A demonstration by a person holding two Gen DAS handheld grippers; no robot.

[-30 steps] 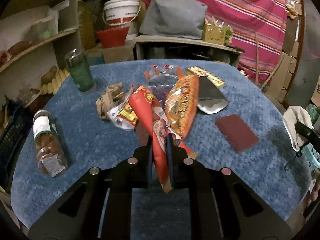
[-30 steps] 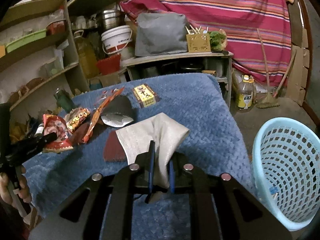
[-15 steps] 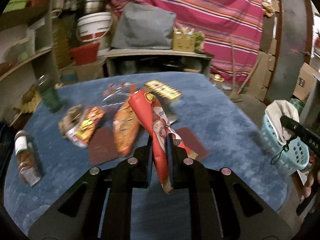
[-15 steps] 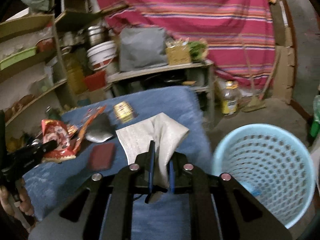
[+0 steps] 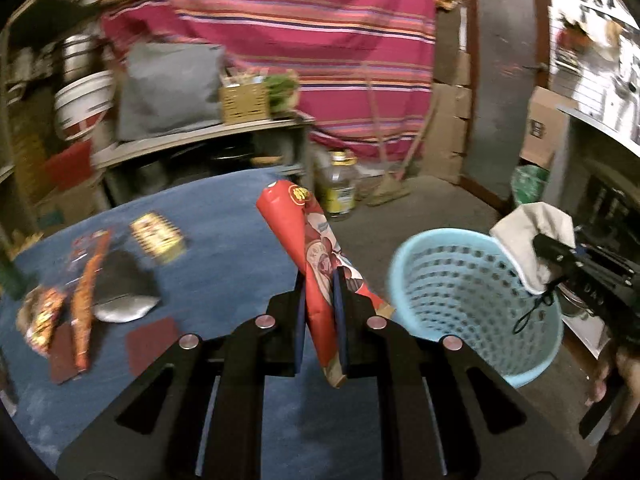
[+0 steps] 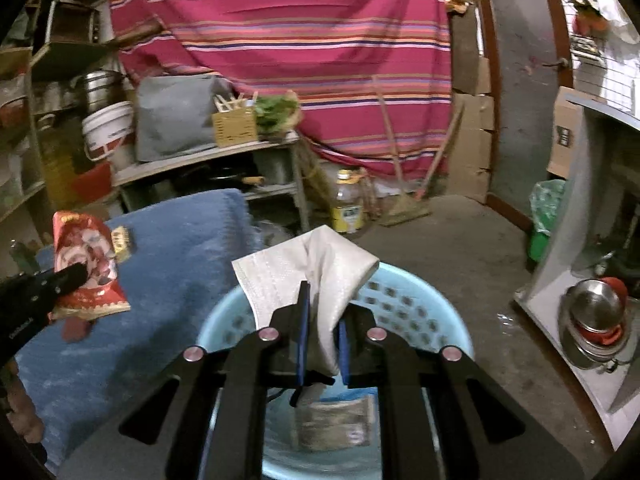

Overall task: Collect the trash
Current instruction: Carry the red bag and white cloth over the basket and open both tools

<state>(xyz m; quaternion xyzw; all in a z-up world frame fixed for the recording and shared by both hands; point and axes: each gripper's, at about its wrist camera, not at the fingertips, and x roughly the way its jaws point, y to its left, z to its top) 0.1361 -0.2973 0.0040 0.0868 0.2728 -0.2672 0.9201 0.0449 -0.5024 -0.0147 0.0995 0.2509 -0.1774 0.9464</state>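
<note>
Basket (image 6: 420, 312) interior, with flat packet (image 6: 334, 424), shows only from right wrist.

Our left gripper (image 5: 319, 300) and right gripper (image 6: 322, 320) are built alike: matte black linkage arms with triangular cut-outs, four round silver pivot pins in a row across each, and two narrow black fingers lined with blue pads (image 6: 303, 332). A thin black cord (image 5: 534, 312) dangles beneath the right one, whose side carries faint pale lettering.
</note>
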